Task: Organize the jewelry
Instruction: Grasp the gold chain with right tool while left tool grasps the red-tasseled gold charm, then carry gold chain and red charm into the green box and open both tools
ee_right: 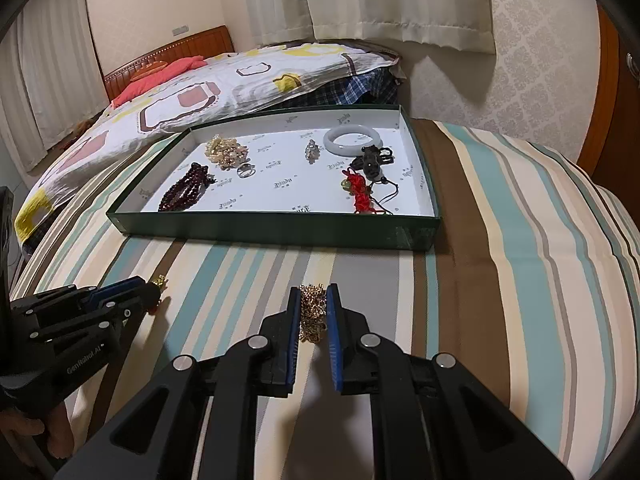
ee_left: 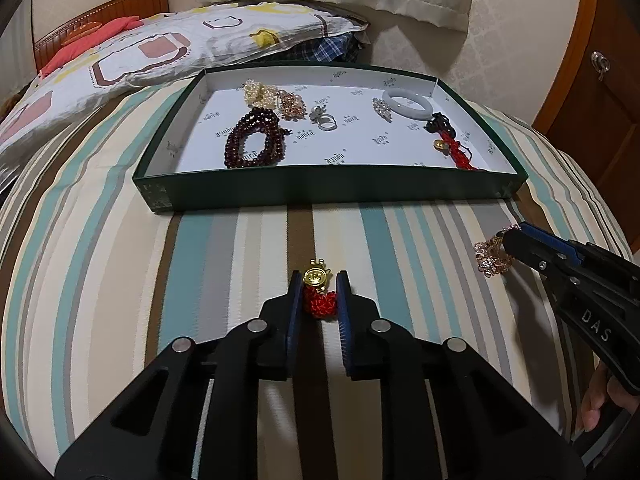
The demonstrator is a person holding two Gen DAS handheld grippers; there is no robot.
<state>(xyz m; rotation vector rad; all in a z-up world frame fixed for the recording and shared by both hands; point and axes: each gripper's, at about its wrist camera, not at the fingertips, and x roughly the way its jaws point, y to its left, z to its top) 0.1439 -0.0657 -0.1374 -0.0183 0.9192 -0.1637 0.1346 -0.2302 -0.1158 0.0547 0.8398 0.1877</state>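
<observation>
The green tray (ee_left: 328, 188) on the striped bedspread (ee_left: 120, 280) serves as the landmark, and both pieces still outside it lie on the near side of its front wall.

Near the tray's left half, the left gripper (ee_left: 319, 294) is clenched on a red knotted cord with a gold charm (ee_left: 316, 292). The pads pinch only the soft braid, while the charm sticks out past the tips toward the tray. In my judgement the heavy charm could swing on the lift and work the cord loose, so the piece would fall onto the bedspread short of the tray.

Near the tray's right half, the right gripper (ee_right: 313, 310) is closed tight on a bunched rose-gold chain bracelet (ee_right: 312, 312), part of which bulges out beyond the jaws. A loose loop could sag and catch the tray's front wall on the way over, which would drag the light cardboard tray or pull the chain free.

Inside the tray, a dark red bead bracelet (ee_left: 254, 140) lies at the left, a pale bangle (ee_left: 408, 106) toward the back right, and another red cord piece (ee_left: 456, 148) at the front right. Either piece, if it is dropped carelessly, could tangle with those cords. The two grippers may also collide if they converge on one spot.
</observation>
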